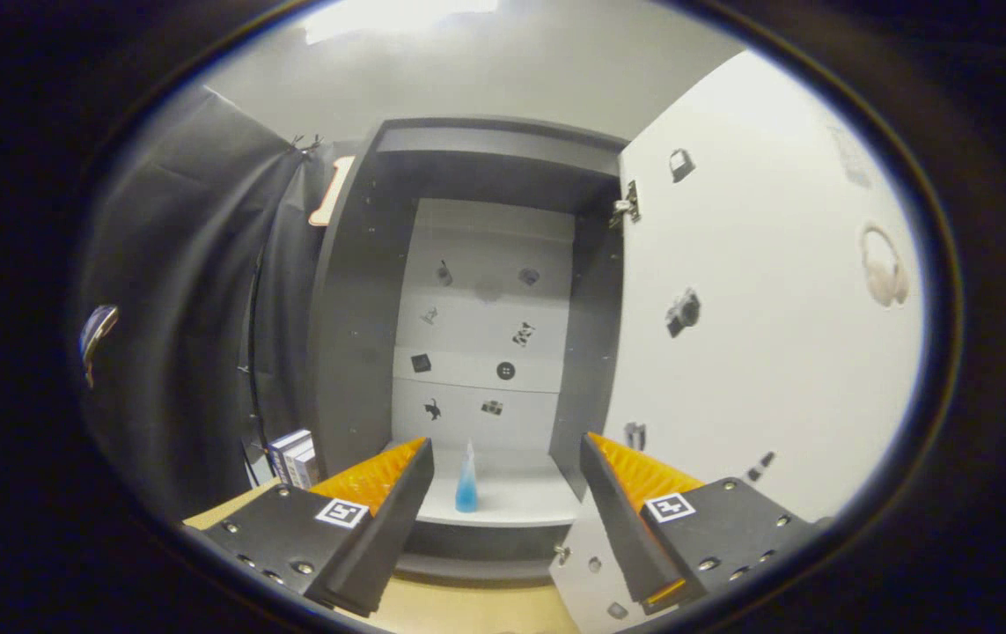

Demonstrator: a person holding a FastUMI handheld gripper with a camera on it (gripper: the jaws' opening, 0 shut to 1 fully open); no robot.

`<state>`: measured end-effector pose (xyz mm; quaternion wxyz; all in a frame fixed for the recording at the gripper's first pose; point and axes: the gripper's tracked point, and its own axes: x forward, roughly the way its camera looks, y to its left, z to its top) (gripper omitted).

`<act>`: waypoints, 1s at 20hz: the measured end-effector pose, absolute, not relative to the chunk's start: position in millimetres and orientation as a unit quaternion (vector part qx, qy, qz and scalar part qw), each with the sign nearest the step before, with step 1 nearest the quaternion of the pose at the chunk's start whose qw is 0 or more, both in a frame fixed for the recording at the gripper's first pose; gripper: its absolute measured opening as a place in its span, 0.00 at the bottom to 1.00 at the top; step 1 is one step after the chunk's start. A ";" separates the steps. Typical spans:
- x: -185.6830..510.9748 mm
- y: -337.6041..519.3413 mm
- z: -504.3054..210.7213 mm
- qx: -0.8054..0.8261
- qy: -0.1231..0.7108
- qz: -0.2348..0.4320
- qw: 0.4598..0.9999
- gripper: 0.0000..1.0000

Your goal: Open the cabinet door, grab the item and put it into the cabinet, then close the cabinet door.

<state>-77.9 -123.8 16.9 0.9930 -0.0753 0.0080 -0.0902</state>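
A small bottle (466, 480), blue in its lower part and tapering to a clear pointed top, stands upright on the pale bottom shelf (511, 504) of the cabinet (353, 291). It sits near the front middle of that shelf, apart from the side walls and from the back panel. Seen from the tool (503, 480), the bottle lies ahead of the fingertips and in line with the gap between the two fingers, a little nearer the left finger than the right; neither finger touches it.

The tool's fingers are spread wide apart and hold nothing. Each finger body carries a small square black-and-white marker on its upper face.

The cabinet has dark grey sides and top, and a white back panel (485, 317) dotted with small dark stickers. Its white door (758, 299) is swung open to the right of the opening, hung on a metal hinge (626, 207) near the top, and its inner face also bears little pictures, among them a camera and a pair of headphones. The right finger lies just in front of the door's lower part.

Left of the cabinet hangs the dark cloth wall, and at its foot a few books (293, 456) stand beyond the left finger. A light wooden table (467, 609) surface shows below the fingers
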 end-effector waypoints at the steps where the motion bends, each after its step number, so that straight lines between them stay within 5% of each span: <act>1: -90.6 -129.7 16.3 -0.077 0.009 -0.106 0.991 0.98; 20: -319.2 -317.2 40.8 -0.022 -0.013 -0.433 0.901 0.98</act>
